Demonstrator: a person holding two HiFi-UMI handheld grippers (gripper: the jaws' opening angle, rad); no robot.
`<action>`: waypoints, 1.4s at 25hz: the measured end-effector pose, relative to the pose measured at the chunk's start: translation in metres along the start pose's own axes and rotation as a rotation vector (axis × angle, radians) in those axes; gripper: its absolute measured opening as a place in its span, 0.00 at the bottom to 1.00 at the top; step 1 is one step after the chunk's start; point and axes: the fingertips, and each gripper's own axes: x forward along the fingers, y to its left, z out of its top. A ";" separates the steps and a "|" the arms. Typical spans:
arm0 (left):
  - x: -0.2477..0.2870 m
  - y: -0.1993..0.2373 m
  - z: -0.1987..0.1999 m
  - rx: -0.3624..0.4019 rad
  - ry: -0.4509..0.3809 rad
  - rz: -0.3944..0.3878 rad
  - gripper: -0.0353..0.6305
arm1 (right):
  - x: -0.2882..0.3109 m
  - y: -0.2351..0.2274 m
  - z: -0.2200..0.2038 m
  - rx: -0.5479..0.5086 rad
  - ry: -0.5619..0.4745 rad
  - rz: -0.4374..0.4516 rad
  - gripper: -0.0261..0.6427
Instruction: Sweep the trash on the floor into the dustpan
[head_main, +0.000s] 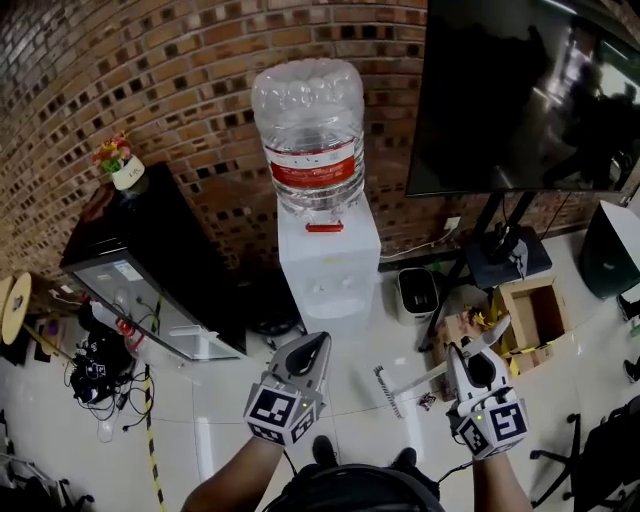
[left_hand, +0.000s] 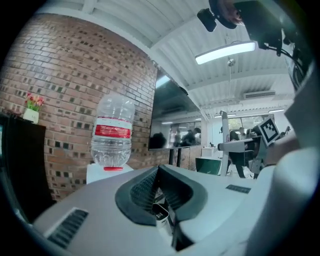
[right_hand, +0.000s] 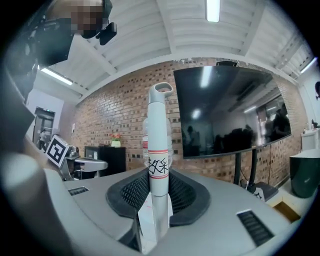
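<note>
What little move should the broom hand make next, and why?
Probably swing the brush a little way toward the small dark scrap and nudge it along the floor. The right gripper is shut on the white broom handle, and in the head view the brush sits just left of the scrap, apart from it, so a short sweep seems enough.

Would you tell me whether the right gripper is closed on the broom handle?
Shut: the right gripper clamps the white broom handle between its jaws.

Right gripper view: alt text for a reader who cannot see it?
The right gripper grips a white broom handle standing upright between its jaws; a brick wall and a large dark screen lie behind.
</note>
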 end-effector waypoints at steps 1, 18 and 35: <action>0.001 -0.012 0.008 0.019 -0.006 -0.009 0.06 | -0.009 -0.009 0.012 -0.005 -0.010 0.004 0.19; 0.004 -0.116 0.074 0.008 -0.057 -0.038 0.06 | -0.119 -0.085 0.081 -0.026 -0.067 0.018 0.19; -0.017 -0.125 0.081 0.022 -0.072 -0.004 0.06 | -0.116 -0.081 0.094 0.039 -0.121 0.032 0.19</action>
